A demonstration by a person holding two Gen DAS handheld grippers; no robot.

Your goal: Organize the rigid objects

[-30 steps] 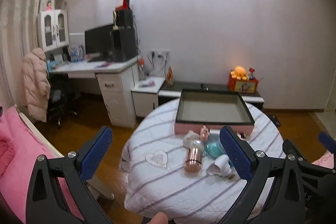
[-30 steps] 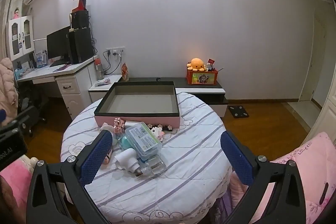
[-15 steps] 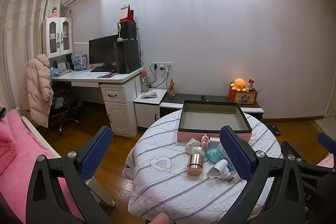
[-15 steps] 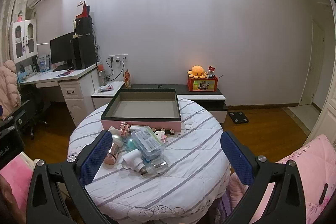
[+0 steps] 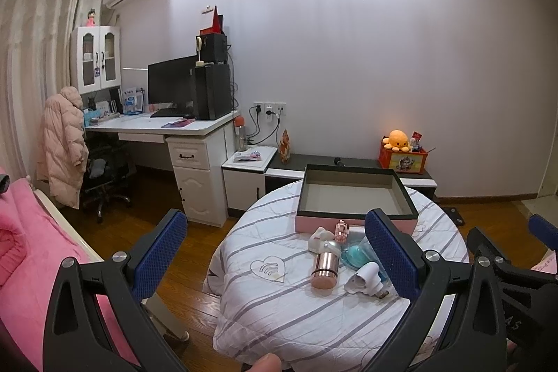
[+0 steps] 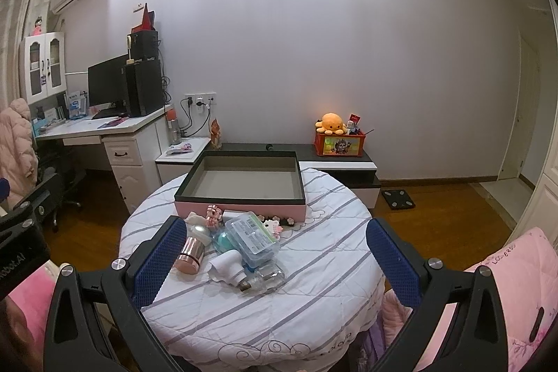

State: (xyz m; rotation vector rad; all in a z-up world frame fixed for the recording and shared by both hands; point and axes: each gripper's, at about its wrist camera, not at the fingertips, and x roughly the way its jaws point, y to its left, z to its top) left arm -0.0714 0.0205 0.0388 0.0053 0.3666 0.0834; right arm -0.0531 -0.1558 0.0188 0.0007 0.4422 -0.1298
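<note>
Left gripper (image 5: 275, 253): you've got it up off the table, jaws spread wide, gripping nothing.
Right gripper (image 6: 275, 262): same deal, wide apart and empty.
Clutter: rose-gold bottle (image 6: 190, 255), clear plastic case (image 6: 253, 237) and white gadget (image 6: 226, 269) heaped mid-frame on the striped table (image 6: 314, 285).
Pink tray (image 6: 240, 185): just behind the heap, nothing inside.

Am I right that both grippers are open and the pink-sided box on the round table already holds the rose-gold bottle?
Not quite. The pink-sided box is empty in the right wrist view; the rose-gold bottle lies on the round table in front of it, among the other items. The left gripper and right gripper are indeed open.
</note>
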